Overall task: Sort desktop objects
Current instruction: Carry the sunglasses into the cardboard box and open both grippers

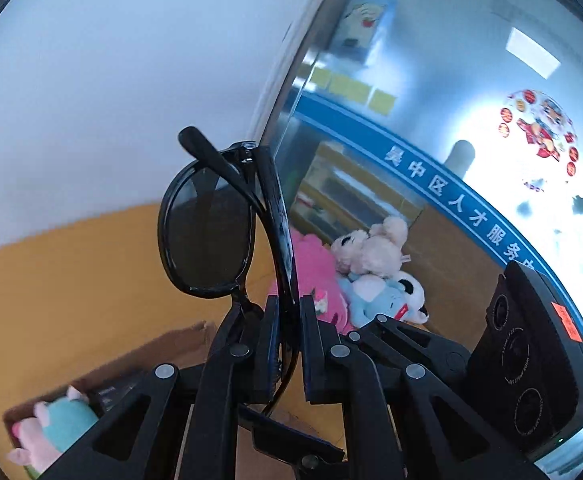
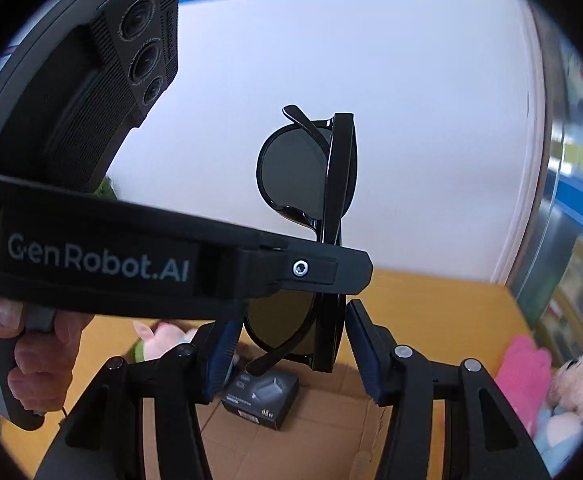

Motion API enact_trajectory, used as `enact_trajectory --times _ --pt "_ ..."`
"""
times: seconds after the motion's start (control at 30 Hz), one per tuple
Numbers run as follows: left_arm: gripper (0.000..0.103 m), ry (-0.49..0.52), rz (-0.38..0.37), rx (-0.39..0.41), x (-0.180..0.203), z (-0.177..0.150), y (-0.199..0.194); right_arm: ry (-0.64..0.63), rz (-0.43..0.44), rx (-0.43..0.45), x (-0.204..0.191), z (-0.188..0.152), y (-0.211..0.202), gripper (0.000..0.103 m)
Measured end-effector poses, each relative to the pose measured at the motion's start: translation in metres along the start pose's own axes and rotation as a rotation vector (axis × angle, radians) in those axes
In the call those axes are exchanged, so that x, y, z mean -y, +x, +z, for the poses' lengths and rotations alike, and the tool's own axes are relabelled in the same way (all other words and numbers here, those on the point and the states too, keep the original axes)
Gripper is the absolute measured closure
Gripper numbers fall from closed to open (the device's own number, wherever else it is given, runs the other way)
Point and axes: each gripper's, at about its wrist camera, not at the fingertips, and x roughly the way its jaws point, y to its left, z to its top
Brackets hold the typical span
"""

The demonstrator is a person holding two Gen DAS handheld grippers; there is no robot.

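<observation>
Left tool [image 1: 283,344] clamping sunglasses [image 1: 207,232] (lower lens hidden), right tool [image 2: 287,356] spread

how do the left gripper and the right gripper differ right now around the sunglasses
The left gripper has its jaws shut on the folded sunglasses, clamping them near the middle; the right gripper has its jaws open, straddling the lower end without touching. The left carries the glasses, while the right holds nothing. Both are black, with blue pads, above a cardboard box.
</observation>
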Motion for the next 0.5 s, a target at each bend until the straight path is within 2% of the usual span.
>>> enact_trajectory --times 0.17,0.33,0.4,0.43,0.5 --pt "0.097 -0.148 -0.006 -0.126 -0.072 -0.037 0.087 0.097 0.03 -0.226 0.025 -0.054 0.09 0.051" --pt "0.097 -0.331 -0.035 -0.272 -0.136 -0.096 0.169 0.152 0.041 -0.448 0.035 -0.122 0.159 0.051" --pt "0.097 -0.367 -0.012 -0.317 -0.145 -0.117 0.192 0.163 0.021 -0.509 0.035 -0.144 0.175 0.08" --pt "0.097 -0.378 -0.002 -0.342 -0.15 -0.124 0.201 0.17 -0.002 -0.542 0.036 -0.15 0.18 0.082" --pt "0.097 -0.423 -0.028 -0.373 -0.159 -0.136 0.215 0.2 -0.002 -0.589 0.038 -0.164 0.189 0.082"
